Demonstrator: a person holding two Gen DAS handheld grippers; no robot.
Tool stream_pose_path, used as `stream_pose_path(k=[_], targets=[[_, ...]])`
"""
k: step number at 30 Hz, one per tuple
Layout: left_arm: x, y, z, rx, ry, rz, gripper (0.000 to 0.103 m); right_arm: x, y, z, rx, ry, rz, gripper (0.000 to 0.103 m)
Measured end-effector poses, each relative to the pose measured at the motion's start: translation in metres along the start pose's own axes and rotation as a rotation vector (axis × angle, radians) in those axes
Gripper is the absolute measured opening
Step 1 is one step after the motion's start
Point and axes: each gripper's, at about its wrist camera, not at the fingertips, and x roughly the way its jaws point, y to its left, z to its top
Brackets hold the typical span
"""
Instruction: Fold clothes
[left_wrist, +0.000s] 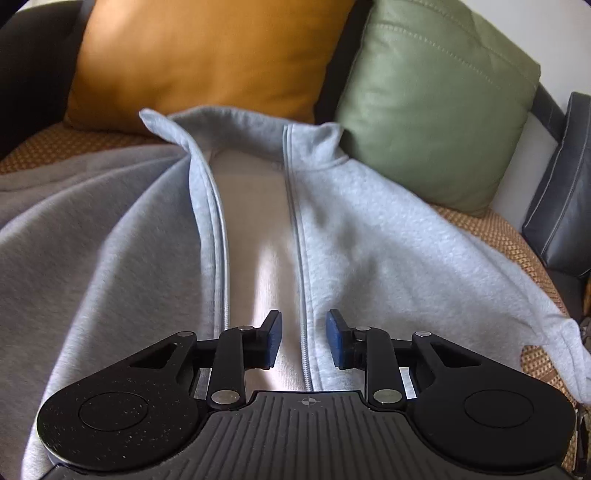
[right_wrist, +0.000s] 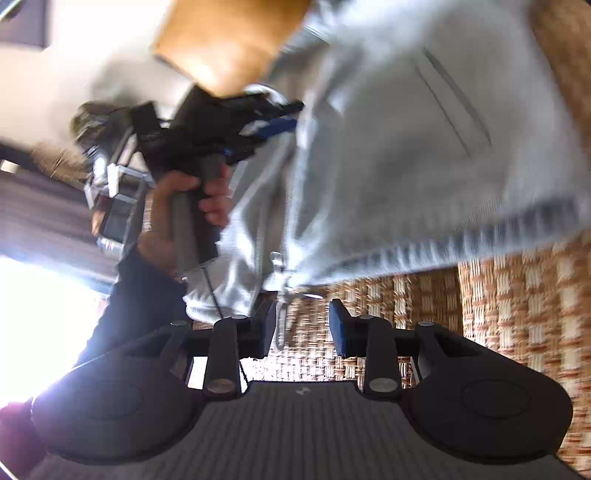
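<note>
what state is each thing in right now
hoodie: unzipped, spread flat on the woven mat, collar up
zipper: open
left gripper: jaws open, over the zipper edge, gripping nothing
right gripper: jaws open by the hem, gripping nothing

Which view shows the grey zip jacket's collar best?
The left wrist view. There the grey zip jacket lies open and sharp, its collar standing against the orange cushion and green cushion. The right wrist view is blurred and shows only the jacket's ribbed hem and lower zip, no collar.
</note>
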Motion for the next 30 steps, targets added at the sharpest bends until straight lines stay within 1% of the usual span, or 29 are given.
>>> stream_pose_path(k=[2,4,5,7,8,9,10,11,12,13,14,15,16,18,19,20,22,24,27,30], targets=[[-0.004,-0.016,-0.007,0.044,0.015,-0.044,0.042,-0.018,0.014,0.013,-0.066,-0.088,-0.004,0.033],[-0.009,-0.031,-0.015,0.088,0.031,-0.087,0.042,-0.020,0.021,0.035,-0.157,-0.154,-0.076,0.033],[-0.011,-0.039,-0.018,0.110,0.038,-0.109,0.043,-0.013,0.019,0.044,-0.198,-0.155,-0.137,0.033],[-0.015,-0.054,-0.026,0.153,0.053,-0.153,0.044,0.007,0.011,0.057,-0.274,-0.125,-0.277,0.033],[-0.014,-0.060,-0.032,0.179,0.066,-0.158,0.044,0.016,0.005,0.059,-0.295,-0.102,-0.346,0.033],[-0.009,-0.063,-0.045,0.213,0.088,-0.134,0.044,0.024,-0.005,0.055,-0.304,-0.075,-0.412,0.033],[-0.003,-0.066,-0.058,0.247,0.111,-0.110,0.043,0.028,-0.016,0.049,-0.309,-0.053,-0.456,0.031],[0.001,-0.066,-0.069,0.271,0.113,-0.096,0.044,0.031,-0.027,0.043,-0.313,-0.034,-0.489,0.026],[0.001,-0.064,-0.076,0.280,0.079,-0.100,0.045,0.031,-0.032,0.039,-0.318,-0.031,-0.494,0.024],[0.000,-0.062,-0.081,0.281,0.057,-0.104,0.045,0.029,-0.035,0.035,-0.324,-0.038,-0.486,0.024],[-0.002,-0.061,-0.079,0.259,0.059,-0.112,0.046,0.028,-0.037,0.031,-0.329,-0.044,-0.477,0.024],[-0.007,-0.057,-0.074,0.214,0.071,-0.123,0.046,0.025,-0.034,0.032,-0.327,-0.049,-0.463,0.024],[-0.016,-0.051,-0.068,0.163,0.071,-0.134,0.047,0.021,-0.028,0.036,-0.321,-0.052,-0.448,0.027],[-0.044,-0.037,-0.059,0.078,0.015,-0.144,0.051,0.010,-0.010,0.045,-0.329,-0.071,-0.411,0.030],[-0.063,-0.030,-0.060,0.050,-0.029,-0.125,0.060,0.002,0.003,0.051,-0.355,-0.094,-0.387,0.035],[-0.082,-0.022,-0.063,0.029,-0.067,-0.095,0.068,-0.002,0.017,0.060,-0.381,-0.109,-0.369,0.041],[-0.124,-0.002,-0.075,-0.014,-0.139,-0.021,0.073,-0.006,0.045,0.080,-0.434,-0.129,-0.338,0.047],[-0.164,0.021,-0.092,-0.099,-0.192,0.063,0.075,0.001,0.069,0.101,-0.486,-0.130,-0.318,0.048],[-0.211,0.060,-0.128,-0.273,-0.226,0.161,0.078,0.031,0.101,0.129,-0.563,-0.097,-0.318,0.052],[-0.234,0.089,-0.156,-0.368,-0.212,0.272,0.079,0.077,0.127,0.152,-0.649,-0.054,-0.354,0.053]])
